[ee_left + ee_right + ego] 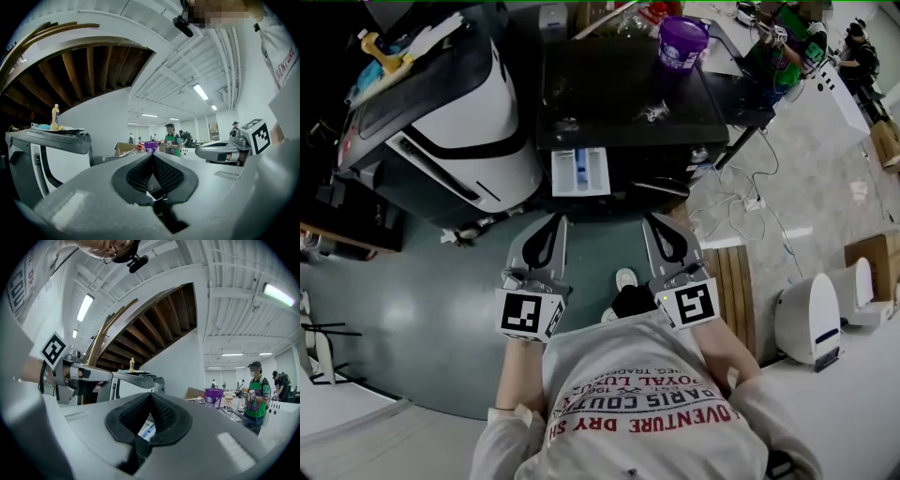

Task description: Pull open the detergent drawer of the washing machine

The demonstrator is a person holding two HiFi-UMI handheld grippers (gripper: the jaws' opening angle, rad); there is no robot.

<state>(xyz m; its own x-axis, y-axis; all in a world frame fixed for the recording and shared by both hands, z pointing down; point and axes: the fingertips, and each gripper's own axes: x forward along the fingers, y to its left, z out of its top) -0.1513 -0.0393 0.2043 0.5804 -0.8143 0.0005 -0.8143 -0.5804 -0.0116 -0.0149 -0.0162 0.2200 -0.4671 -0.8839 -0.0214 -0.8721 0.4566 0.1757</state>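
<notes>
In the head view the black washing machine (619, 94) stands straight ahead. Its white detergent drawer (579, 172), with a blue insert, sticks out of the front, pulled open. My left gripper (557, 221) hovers just below the drawer's left side, jaws shut and empty. To the right of the drawer, my right gripper (653, 221) is also shut on nothing. Neither touches the drawer. The left gripper (152, 157) shows its pads meeting in its own view. In the right gripper view the right gripper (151, 395) has its tips together, and the drawer (145, 430) shows through the gap below.
A white and black machine (441, 122) stands to the left, a yellow bottle (380, 52) on top. A purple tub (682, 42) sits on the washer. On the right are a wooden pallet (741, 281), floor cables (750, 202) and a white appliance (811, 319). People stand at the back.
</notes>
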